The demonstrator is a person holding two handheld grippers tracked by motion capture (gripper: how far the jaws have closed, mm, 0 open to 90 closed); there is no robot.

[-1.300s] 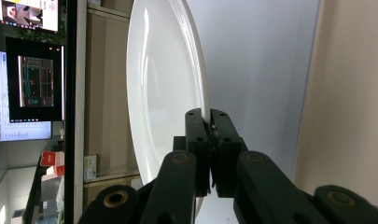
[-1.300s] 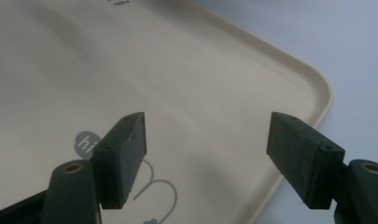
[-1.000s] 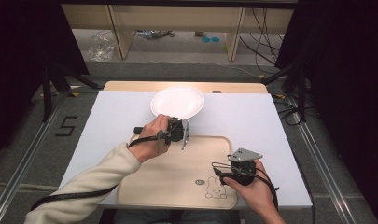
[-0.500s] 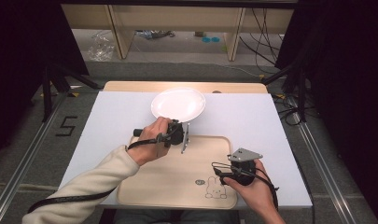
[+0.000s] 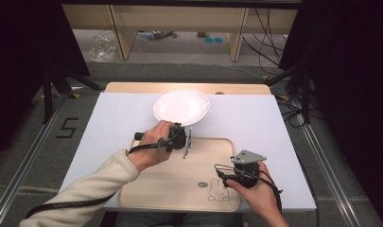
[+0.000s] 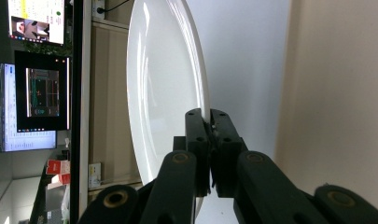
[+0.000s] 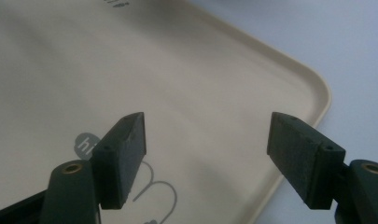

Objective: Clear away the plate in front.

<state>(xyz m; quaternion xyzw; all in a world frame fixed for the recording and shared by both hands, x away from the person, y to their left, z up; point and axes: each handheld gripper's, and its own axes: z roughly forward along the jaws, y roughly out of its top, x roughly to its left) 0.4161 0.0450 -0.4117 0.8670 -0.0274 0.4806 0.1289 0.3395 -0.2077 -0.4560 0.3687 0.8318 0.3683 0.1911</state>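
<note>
Carefully, the left gripper (image 6: 209, 122) pinches the white plate (image 5: 181, 106) by its rim.
Right gripper (image 7: 206, 140) gapes empty over the tray (image 5: 179, 182); best to lift level.

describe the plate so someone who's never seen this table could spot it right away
On the white table top, look just past the far edge of the beige tray. The plate sits there, its near rim pinched by the left tongs. It is the one round, glossy white dish.
</note>
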